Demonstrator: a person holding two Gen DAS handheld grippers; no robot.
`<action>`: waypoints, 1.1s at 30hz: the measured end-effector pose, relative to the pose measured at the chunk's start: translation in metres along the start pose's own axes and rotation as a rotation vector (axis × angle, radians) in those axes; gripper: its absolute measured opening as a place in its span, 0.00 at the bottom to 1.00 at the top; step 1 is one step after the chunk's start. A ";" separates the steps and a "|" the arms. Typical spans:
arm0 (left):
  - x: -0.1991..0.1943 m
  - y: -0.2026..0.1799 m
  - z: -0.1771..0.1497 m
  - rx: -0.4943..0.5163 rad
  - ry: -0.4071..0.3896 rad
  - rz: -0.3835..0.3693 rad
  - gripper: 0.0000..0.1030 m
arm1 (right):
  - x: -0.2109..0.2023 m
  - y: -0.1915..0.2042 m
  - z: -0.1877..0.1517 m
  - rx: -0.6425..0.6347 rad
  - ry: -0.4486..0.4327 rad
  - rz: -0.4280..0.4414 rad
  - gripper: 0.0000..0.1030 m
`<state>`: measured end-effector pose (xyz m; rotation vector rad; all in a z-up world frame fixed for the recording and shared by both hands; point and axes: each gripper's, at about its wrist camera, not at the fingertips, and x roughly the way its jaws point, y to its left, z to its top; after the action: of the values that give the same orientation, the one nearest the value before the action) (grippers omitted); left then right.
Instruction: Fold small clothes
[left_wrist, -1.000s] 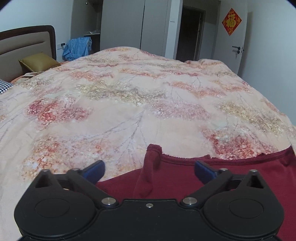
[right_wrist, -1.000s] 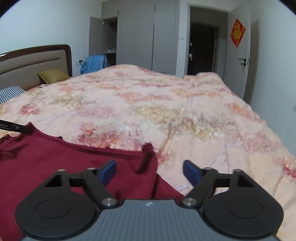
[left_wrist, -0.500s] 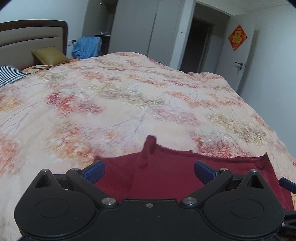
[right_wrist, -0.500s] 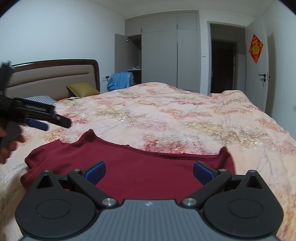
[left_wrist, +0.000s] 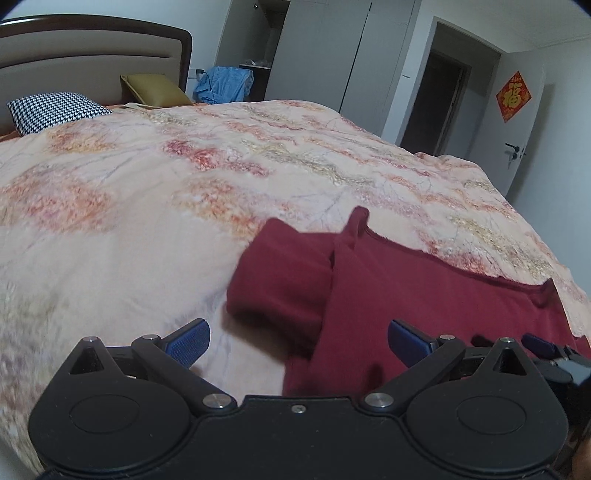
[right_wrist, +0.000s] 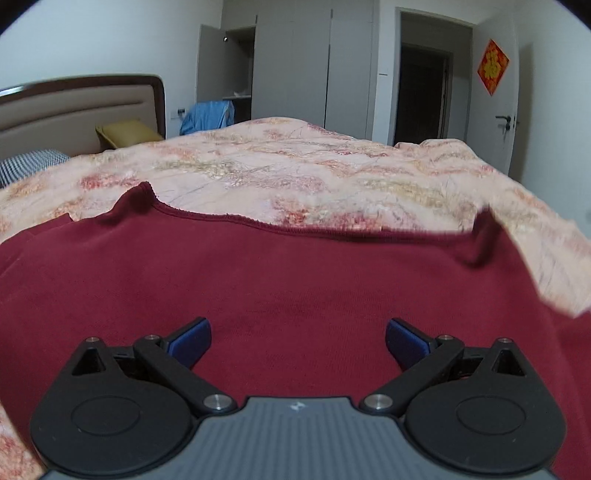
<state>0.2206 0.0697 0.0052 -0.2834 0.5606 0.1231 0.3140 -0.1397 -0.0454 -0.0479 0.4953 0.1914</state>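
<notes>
Jaws of both grippers wide above the flat maroon garment (right_wrist: 295, 280)

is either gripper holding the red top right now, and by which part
Nothing is held. Both the left gripper and right gripper have jaws wide open over the red top.

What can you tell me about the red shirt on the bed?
The red shirt is dark red, soft, knit-looking cloth, spread mostly flat on the flowery blanket. A stitched edge runs across its far side, with a small corner poking up at each end. One short sleeve sticks out to the side with its end curling up a little. Nothing holds it: both grippers hang open just above it.
</notes>
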 end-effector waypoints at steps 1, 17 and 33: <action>-0.002 -0.002 -0.006 -0.003 -0.001 -0.017 0.99 | -0.001 0.000 0.000 0.000 -0.002 0.000 1.00; 0.012 0.004 -0.039 -0.156 0.049 -0.091 0.99 | -0.012 -0.009 -0.005 0.039 -0.059 0.032 1.00; 0.016 0.007 -0.034 -0.175 0.079 -0.079 0.99 | -0.073 0.023 -0.046 -0.013 -0.142 0.017 1.00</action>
<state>0.2157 0.0664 -0.0325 -0.4820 0.6172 0.0852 0.2249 -0.1337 -0.0508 -0.0429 0.3526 0.2130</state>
